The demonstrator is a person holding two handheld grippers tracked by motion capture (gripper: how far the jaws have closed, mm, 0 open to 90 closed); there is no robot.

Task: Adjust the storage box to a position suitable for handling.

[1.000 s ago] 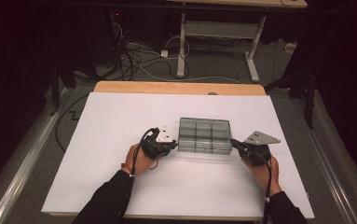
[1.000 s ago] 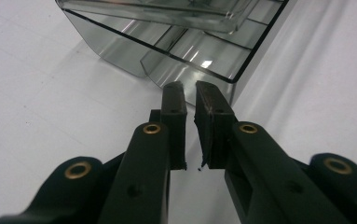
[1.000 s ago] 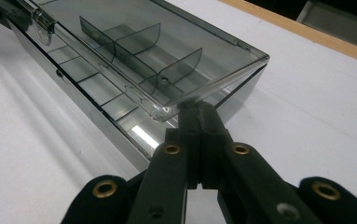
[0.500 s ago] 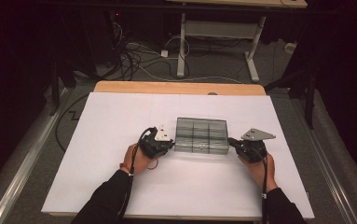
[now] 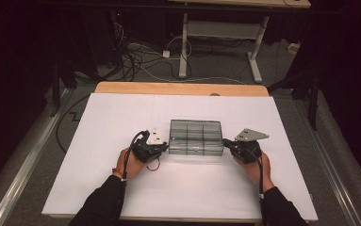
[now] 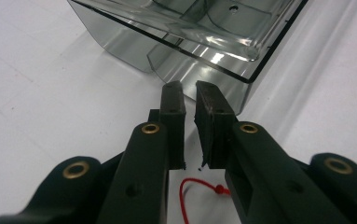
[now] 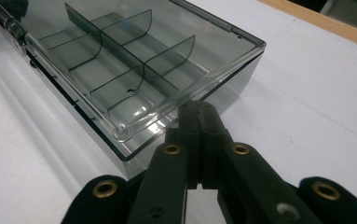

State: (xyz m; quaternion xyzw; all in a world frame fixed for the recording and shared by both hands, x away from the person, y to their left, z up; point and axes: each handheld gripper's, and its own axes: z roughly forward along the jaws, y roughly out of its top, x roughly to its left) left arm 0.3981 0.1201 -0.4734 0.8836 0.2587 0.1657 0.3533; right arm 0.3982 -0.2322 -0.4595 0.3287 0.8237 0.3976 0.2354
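The clear compartment box (image 5: pixel 196 137) lies flat near the middle of the white table top (image 5: pixel 121 117), a smoky transparent case with its lid down and curved dividers showing through the lid in the right gripper view (image 7: pixel 120 70). Taking the box as the centre of a clock in the high view, the wooden strip (image 5: pixel 180 88) along the far edge of the table lies at twelve o'clock, well apart from it.

The right gripper (image 5: pixel 226 142) sits at about three to four o'clock of the box, its tips against the box's right end. In the right gripper view its jaws are pressed together with no gap and nothing between them (image 7: pixel 198 116), and they meet the near corner of the box just under the lid's rim.

The left gripper (image 5: pixel 165 147) sits at about eight to nine o'clock, at the box's left end. In the left gripper view its jaws stand a narrow slit apart (image 6: pixel 190 100); nothing lies in the slit, and the tips are at the box's corner wall (image 6: pixel 204 70), probably touching it, though the angle leaves that unsure.

A thin red cord (image 6: pixel 199 196) lies on the table under the left gripper, at about seven o'clock of the box.
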